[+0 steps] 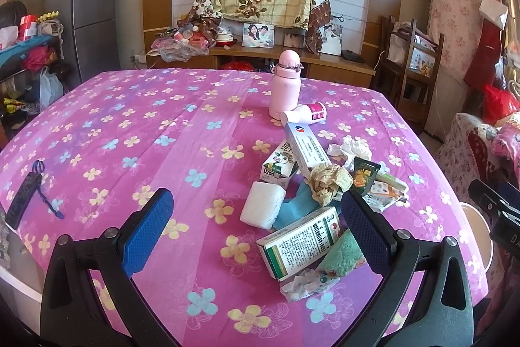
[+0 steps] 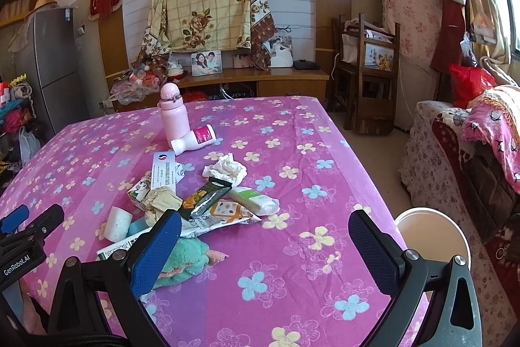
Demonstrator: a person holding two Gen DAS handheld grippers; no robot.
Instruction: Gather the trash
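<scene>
Left wrist view: a table (image 1: 130, 126) draped in pink flowered cloth is seen, with trash heaped on its right half. A pink bottle (image 1: 286, 83) stands upright behind the heap. Within it are shown a white foam block (image 1: 261, 208), a green-and-white box (image 1: 300, 241) and crumpled brown paper (image 1: 328, 181). The left gripper (image 1: 256, 236) and right gripper (image 2: 265, 252) are both held spread wide, empty.

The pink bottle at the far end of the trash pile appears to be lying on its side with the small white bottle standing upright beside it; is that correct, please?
Not quite: the two poses are swapped. The pink bottle stands upright, and the small white bottle with the magenta label lies on its side against its base. The right wrist view shows this plainly, and the left wrist view agrees.
</scene>
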